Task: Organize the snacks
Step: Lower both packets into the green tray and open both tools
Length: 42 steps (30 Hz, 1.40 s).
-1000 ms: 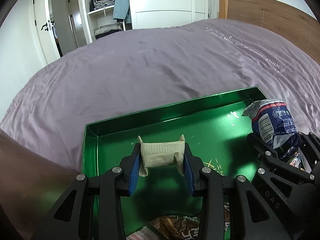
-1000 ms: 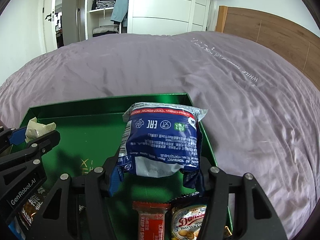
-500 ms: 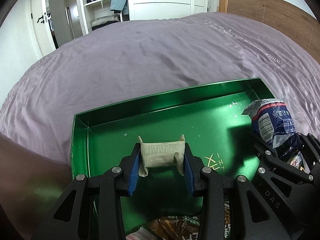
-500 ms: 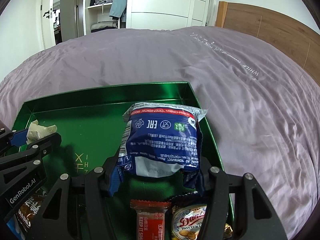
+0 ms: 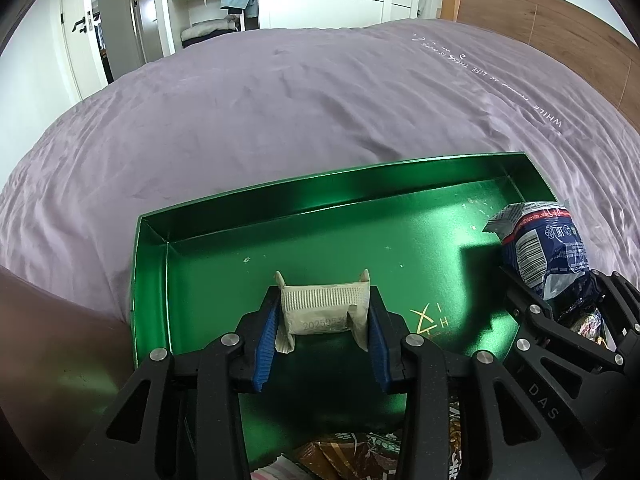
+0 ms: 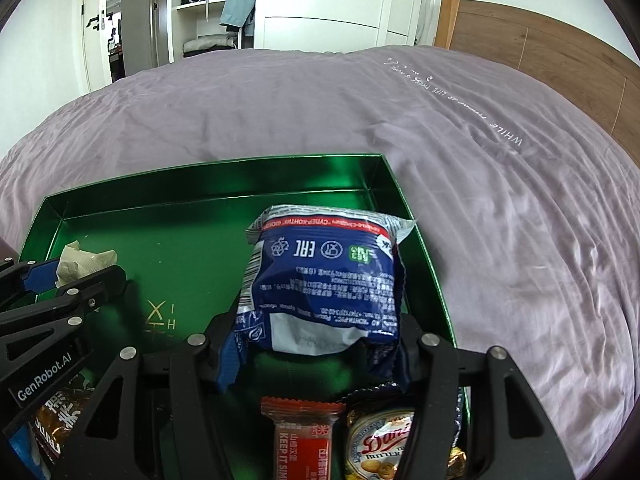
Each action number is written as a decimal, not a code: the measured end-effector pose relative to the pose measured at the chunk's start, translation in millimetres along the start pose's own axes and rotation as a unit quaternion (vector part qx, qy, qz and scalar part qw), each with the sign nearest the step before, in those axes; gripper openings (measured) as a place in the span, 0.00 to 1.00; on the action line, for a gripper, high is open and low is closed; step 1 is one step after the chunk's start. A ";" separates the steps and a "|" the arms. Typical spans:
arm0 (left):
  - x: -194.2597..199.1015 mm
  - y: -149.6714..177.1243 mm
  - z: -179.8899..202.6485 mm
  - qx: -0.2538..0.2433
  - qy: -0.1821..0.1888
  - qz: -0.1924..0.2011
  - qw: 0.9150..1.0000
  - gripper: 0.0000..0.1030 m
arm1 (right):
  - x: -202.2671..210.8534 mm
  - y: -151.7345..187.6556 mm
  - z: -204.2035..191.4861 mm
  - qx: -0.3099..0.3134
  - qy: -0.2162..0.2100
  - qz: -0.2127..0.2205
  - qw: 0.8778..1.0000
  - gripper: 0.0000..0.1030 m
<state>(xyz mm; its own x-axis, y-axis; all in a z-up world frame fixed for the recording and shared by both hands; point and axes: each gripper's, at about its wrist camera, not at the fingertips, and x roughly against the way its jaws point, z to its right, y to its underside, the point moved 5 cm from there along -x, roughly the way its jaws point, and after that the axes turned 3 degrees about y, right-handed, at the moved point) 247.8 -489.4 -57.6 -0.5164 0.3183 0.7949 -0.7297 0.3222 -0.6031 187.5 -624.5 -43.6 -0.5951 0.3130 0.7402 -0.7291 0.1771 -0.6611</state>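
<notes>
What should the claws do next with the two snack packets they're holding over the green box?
Probably lower them and let go. The left claw pinches a small beige packet and the right claw a blue packet, both above bare floor of the green box.

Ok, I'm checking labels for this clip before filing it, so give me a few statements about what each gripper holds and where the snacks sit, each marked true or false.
1. The left gripper is shut on a small beige packet. True.
2. The right gripper holds a red snack bar. False: it is shut on a blue and white snack bag; the red snack bar lies below it in the tray.
3. The green tray sits on a purple bedspread. True.
4. The far half of the tray is packed with snacks. False: its floor there is bare.
5. A Danisa butter cookie packet lies beside the red bar. True.
</notes>
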 end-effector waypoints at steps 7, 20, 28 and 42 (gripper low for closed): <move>-0.3 -0.9 0.1 0.000 0.001 0.003 1.000 0.35 | -1.3 2.3 1.2 -0.007 -0.005 0.002 1.000 0.67; 1.5 1.9 0.8 -0.001 0.013 0.008 1.000 0.47 | -0.8 4.2 1.1 -0.005 -0.010 0.006 1.000 0.87; 2.4 1.4 -0.5 -0.003 0.008 0.008 1.000 0.52 | 2.2 2.8 -0.5 0.000 -0.002 0.012 1.000 1.00; 14.8 -6.8 -4.0 0.005 -0.001 0.027 1.000 0.53 | 14.1 -2.1 4.2 -0.011 0.006 0.024 1.000 1.00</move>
<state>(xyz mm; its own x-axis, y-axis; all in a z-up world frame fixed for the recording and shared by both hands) 246.9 -483.4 -41.9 -0.5567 0.3328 0.7612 -0.7053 0.2948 -0.6447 179.2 -624.4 -31.3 -0.6244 0.3336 0.7062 -0.6924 0.1821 -0.6982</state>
